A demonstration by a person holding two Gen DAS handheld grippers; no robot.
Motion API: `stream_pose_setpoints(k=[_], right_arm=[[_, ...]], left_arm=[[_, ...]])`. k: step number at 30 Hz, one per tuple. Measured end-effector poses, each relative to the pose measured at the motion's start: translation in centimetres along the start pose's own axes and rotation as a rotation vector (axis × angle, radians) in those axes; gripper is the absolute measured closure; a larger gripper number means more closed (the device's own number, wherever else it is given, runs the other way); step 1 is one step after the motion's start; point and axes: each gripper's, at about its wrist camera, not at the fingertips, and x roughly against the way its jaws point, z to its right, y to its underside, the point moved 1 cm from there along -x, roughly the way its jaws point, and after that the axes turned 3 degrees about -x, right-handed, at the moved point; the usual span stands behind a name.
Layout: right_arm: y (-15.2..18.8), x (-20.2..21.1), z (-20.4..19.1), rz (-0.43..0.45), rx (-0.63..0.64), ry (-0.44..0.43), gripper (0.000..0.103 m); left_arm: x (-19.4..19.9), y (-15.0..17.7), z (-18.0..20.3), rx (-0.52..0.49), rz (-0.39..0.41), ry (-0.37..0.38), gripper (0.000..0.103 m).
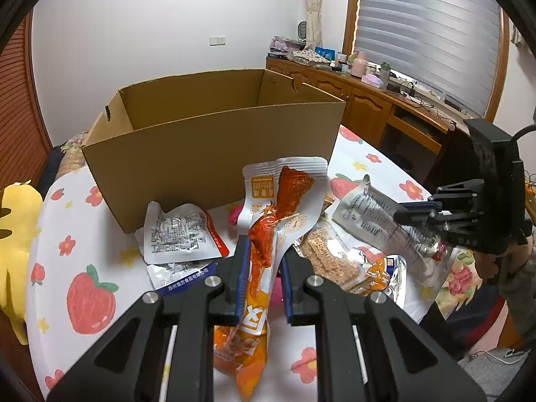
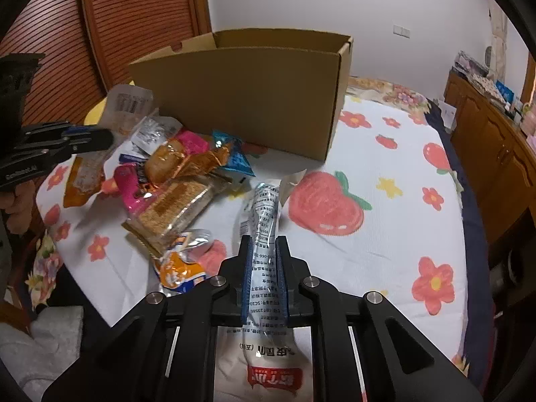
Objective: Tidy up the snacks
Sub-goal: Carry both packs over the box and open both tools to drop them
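Observation:
My left gripper (image 1: pixel 264 251) is shut on an orange and white snack packet (image 1: pixel 284 194), which stands up between the blue pads above the bed. In the right wrist view the same gripper (image 2: pixel 107 140) comes in from the left, its packet (image 2: pixel 82 177) hanging down. My right gripper (image 2: pixel 264 243) is shut on a long silver snack packet (image 2: pixel 264 207); in the left wrist view that gripper (image 1: pixel 402 216) holds the silver packet (image 1: pixel 365 214) at the right. An open cardboard box (image 1: pixel 214 147) (image 2: pixel 248 97) stands just behind. Several loose snacks (image 2: pixel 174 184) lie piled in front of it.
The bed carries a white strawberry-and-flower sheet (image 2: pixel 368 201). A yellow plush toy (image 1: pixel 13 234) lies at its left edge. A wooden desk with cabinets (image 1: pixel 368 104) runs along the window wall. A slatted wooden door (image 2: pixel 134 16) stands behind the box.

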Motion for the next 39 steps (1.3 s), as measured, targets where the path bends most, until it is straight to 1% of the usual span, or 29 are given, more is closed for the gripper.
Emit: stream_pose_setpoints(k=[1, 2, 5, 8, 12, 17, 22, 25, 32, 36, 39], right_arm=[[-0.1, 0.2, 0.0, 0.005, 0.000, 0.008, 0.103], [-0.2, 0.4, -0.1, 0.009, -0.004, -0.008, 0.103], [-0.3, 0.3, -0.4, 0.002, 0.024, 0.025, 0.103], [-0.5, 0.2, -0.1, 0.000, 0.020, 0.025, 0.103], [-0.9, 1.5, -0.4, 0.030, 0.030, 0.035, 0.103], [-1.9, 3.0, -1.3, 0.054, 0.078, 0.056, 0.103], [-3.6, 4.8, -1.9, 0.096, 0.119, 0.073, 0.103], [-5.4, 6.0, -2.3, 0.129, 0.148, 0.087, 0.103], [-11.3, 8.1, -2.8, 0.225, 0.202, 0.132, 0.103], [-14.7, 8.2, -2.9, 0.263, 0.219, 0.147, 0.103], [-17.1, 7.3, -3.1, 0.278, 0.224, 0.157, 0.103]], left_arm=[[0.1, 0.0, 0.0, 0.002, 0.004, 0.001, 0.089], [0.2, 0.0, 0.0, 0.003, 0.008, 0.001, 0.089], [0.2, -0.2, 0.0, 0.001, 0.009, 0.003, 0.089], [0.5, -0.2, 0.1, 0.000, 0.017, 0.001, 0.089], [1.1, -0.6, 0.1, -0.003, 0.035, -0.003, 0.089], [2.2, -1.4, 0.0, -0.001, 0.074, -0.007, 0.089], [3.6, -3.4, -0.3, -0.016, 0.119, -0.026, 0.089], [4.5, -5.4, -0.8, -0.033, 0.148, -0.044, 0.089], [6.0, -9.9, -2.6, -0.072, 0.197, -0.088, 0.089], [6.1, -11.9, -4.1, -0.073, 0.213, -0.106, 0.089], [6.0, -13.4, -5.1, -0.073, 0.227, -0.124, 0.089]])
